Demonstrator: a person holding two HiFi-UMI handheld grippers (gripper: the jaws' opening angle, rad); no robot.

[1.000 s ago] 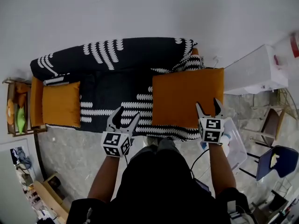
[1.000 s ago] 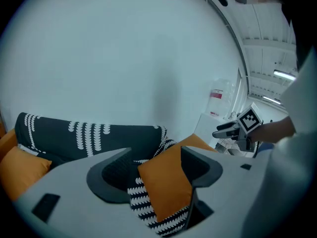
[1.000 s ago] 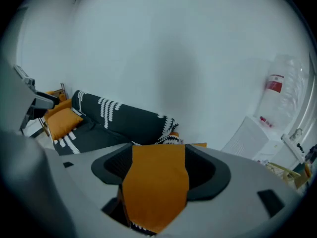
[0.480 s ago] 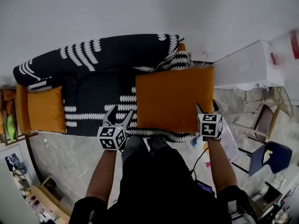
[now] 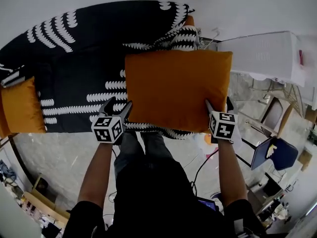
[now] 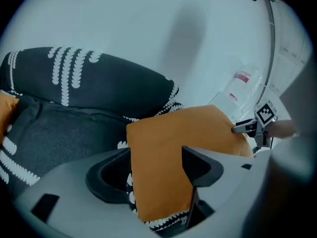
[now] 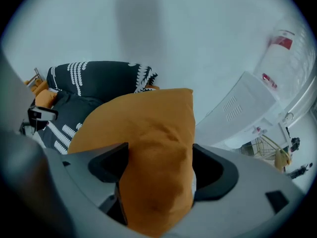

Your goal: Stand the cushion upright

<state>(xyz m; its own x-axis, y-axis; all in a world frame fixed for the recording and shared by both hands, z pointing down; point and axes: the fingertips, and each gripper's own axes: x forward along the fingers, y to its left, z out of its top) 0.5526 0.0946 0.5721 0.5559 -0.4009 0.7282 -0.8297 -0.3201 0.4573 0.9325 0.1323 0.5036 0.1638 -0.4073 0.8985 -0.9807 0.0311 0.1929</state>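
Orange square fabric cushion (image 5: 173, 88) flat on black patterned sofa (image 5: 74, 78). Left gripper (image 5: 120, 102) spread astride cushion's near-left corner; right gripper (image 5: 217, 101), jaws just opening, astride near-right corner. Clamping, tilting remain.

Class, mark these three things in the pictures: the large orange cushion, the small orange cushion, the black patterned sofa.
large orange cushion (image 5: 176, 88): head view, centre of its face.
small orange cushion (image 5: 21, 108): head view, middle of its face.
black patterned sofa (image 5: 84, 43): head view, its backrest.
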